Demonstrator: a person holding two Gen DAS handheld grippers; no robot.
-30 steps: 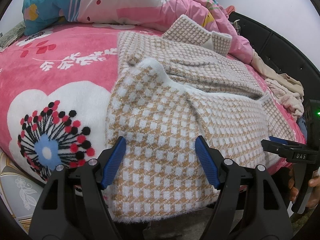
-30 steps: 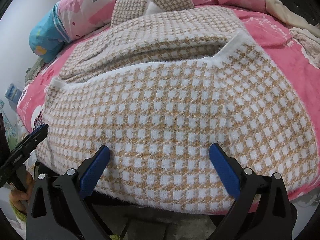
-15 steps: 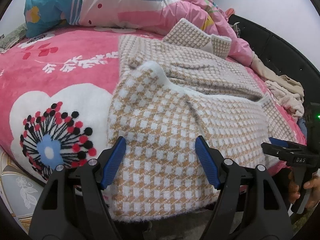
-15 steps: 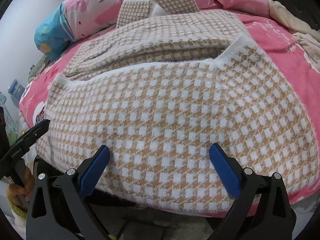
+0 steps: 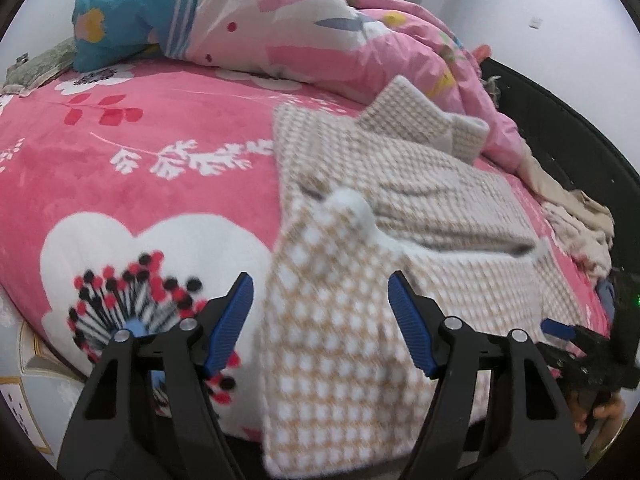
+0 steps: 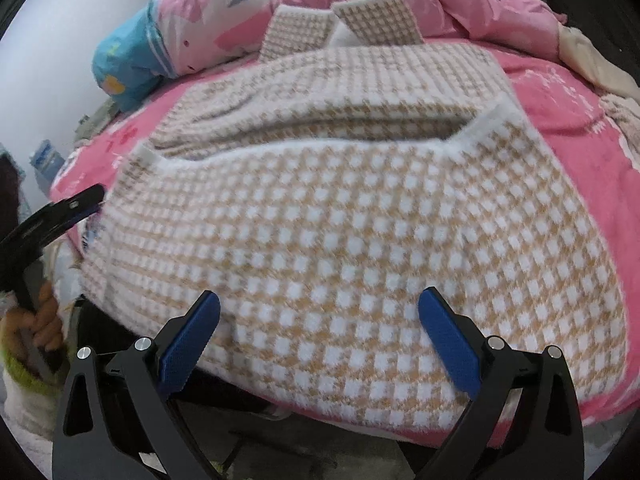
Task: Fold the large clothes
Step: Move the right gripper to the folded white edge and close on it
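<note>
Here the checked sweater [image 5: 360, 292] lies on the pink bedspread [image 5: 132, 184], its hem draping over the near edge at six o'clock, sleeves toward twelve; the left gripper [image 5: 320, 320] has just been narrowing, yet its blue pads [image 5: 232, 320] stand apart and pinch nothing, the left one over the bedspread; the right gripper [image 6: 320, 336] hangs spread above the hem, pads clear of the knit; a rumpled quilt [image 5: 280, 28] lies at twelve o'clock.

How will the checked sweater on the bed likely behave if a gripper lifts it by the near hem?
The sweater is probably floppy: it drapes over the bed edge and creases where folded. Its fuzzy, thick knit suggests good grip, not slippery. It will likely sag and unfold if lifted at one point.
</note>
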